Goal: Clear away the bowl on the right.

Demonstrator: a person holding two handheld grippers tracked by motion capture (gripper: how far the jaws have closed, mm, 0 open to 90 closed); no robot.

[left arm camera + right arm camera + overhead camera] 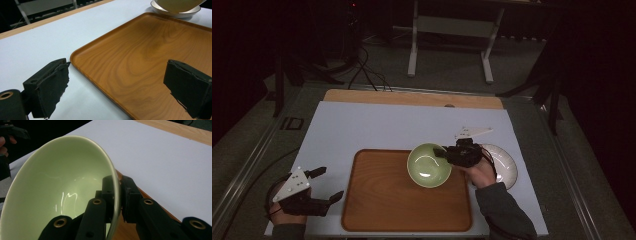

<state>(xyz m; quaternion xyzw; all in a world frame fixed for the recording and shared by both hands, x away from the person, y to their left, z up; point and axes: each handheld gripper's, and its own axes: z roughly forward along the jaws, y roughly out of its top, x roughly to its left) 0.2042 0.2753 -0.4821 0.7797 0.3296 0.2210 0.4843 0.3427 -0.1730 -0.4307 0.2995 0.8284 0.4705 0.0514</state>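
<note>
Forearms in from the bottom edge of the high view, one per side. Left hand [287, 217] low at the near left corner of the table [362, 125], wrapped around the left gripper [328, 186], grey three-cornered plate [292, 184] on top, tongs aimed right toward the tray [377, 210]. Jaws spread wide, released, nothing between. From the left gripper view: one pad over the white table surface [37, 37], other pad over the tray [140, 65], tray corner sitting in the gap.

Right forearm in a grey sleeve [504, 212], angled up and inward from the near right corner. Right hand [482, 172] gripping the right gripper [443, 152], wrist bent left, tongs pointing left over the tray's far right corner. Clenched on the rim of the green bowl [428, 165]: in the right gripper view, one pad inside the bowl [62, 185], one outside, wall pinched between. Bowl tilted, opening facing up and toward the camera in the high view, hanging over the far right part of the tray; contact with the tray surface not resolvable. Bowl empty, glossy inside.

Farther right, just behind the right hand: white plate [507, 167] flat on the table, beside the tray's right edge. In the left gripper view, same plate [185, 12] past the tray's far corner, bowl underside [177, 5] above it.

Far edge: bare wood strip [412, 97] of the table.
</note>
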